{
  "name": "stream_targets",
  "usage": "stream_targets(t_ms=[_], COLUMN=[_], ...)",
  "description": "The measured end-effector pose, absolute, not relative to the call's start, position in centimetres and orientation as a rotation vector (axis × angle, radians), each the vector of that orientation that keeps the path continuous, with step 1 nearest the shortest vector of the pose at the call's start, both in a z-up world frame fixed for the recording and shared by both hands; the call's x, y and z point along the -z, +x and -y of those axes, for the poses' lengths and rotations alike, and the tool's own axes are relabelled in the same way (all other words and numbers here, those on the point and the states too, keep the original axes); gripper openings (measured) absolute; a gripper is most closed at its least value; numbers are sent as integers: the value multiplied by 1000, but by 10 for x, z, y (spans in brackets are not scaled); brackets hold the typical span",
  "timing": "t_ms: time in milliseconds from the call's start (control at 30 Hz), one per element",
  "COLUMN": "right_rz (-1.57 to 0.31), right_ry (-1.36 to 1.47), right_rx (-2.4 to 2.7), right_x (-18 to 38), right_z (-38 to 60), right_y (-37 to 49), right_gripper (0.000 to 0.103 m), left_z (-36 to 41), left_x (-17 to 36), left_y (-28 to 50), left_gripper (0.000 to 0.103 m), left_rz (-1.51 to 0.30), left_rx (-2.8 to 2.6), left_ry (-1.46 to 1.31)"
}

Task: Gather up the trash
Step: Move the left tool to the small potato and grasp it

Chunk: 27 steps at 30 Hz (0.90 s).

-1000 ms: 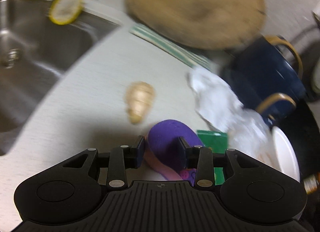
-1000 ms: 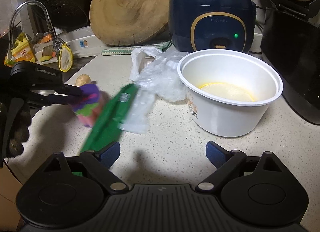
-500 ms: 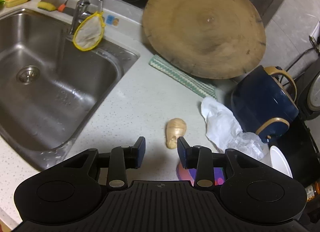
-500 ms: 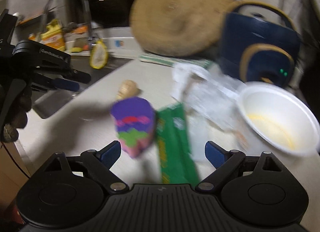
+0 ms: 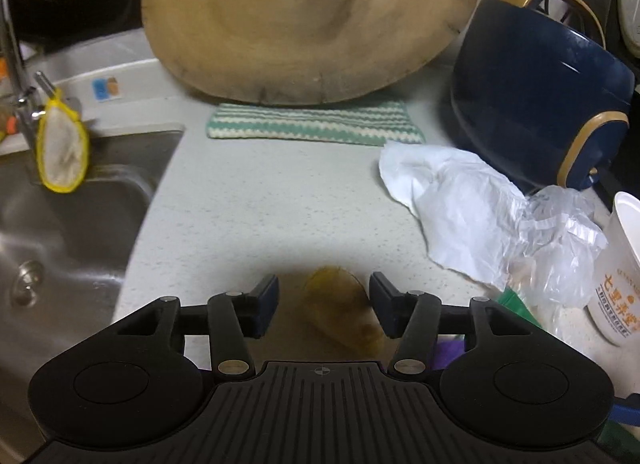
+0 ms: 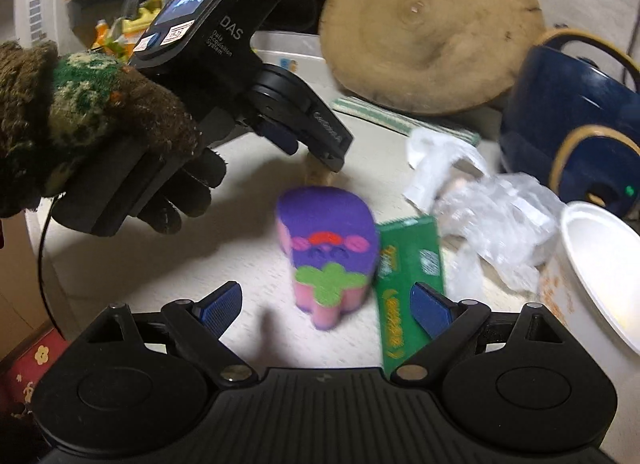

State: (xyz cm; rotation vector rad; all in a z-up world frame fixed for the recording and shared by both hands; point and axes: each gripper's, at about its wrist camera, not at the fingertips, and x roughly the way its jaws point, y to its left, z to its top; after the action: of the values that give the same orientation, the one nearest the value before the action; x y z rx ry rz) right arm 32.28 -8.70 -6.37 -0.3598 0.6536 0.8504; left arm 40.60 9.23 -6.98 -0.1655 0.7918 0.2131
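Left fingers [image 5: 269, 306], having just opened, stand released astride the ginger piece [image 5: 340, 314], its long axis running eleven to five. Right fingers [image 6: 430, 309] released; purple sponge [image 6: 328, 256] at twelve on the surface [image 5: 256, 204].

Round wooden board [image 5: 312, 20] upright behind striped cloth [image 5: 316, 126]; sink [image 5: 72, 216] left.

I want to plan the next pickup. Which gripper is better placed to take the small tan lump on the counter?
Left. The left gripper is open with the tan lump between its fingers; the right gripper faces the purple sponge.
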Motion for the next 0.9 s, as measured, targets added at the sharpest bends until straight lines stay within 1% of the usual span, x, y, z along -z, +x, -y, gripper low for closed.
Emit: stream_targets(t_ms=[100, 167, 233, 300, 333, 367, 400, 633, 900], right_rz=[-666, -673, -675, -669, -669, -669, -669, -625, -618], right_ry=[-336, -326, -326, -326, -322, -316, -310, -287, -338], right_rx=[-815, -803, -790, -777, -768, -763, -756, -765, -832], right_x=[63, 63, 64, 64, 64, 65, 65, 60, 70], right_z=[98, 103, 107, 111, 112, 114, 115, 101, 63], right_y=[326, 327, 328, 330, 330, 331, 333, 348, 362], right_gripper=[92, 92, 92, 92, 92, 92, 92, 92, 92], left_z=[-91, -92, -92, -91, -91, -91, -91, -100, -111], left_x=[73, 76, 77, 80, 80, 81, 80, 77, 68], left_y=[414, 417, 418, 414, 412, 409, 407, 387, 337], left_gripper=[57, 52, 51, 51, 49, 42, 40, 40, 40], left_rz=[-797, -815, -825, -818, -810, -803, -799, -803, -785], left_rx=[-217, -207, -192, -181, -173, -164, -145, -179, -216], left_ry=[-181, -208, -215, -219, -221, -224, -234, -316, -418])
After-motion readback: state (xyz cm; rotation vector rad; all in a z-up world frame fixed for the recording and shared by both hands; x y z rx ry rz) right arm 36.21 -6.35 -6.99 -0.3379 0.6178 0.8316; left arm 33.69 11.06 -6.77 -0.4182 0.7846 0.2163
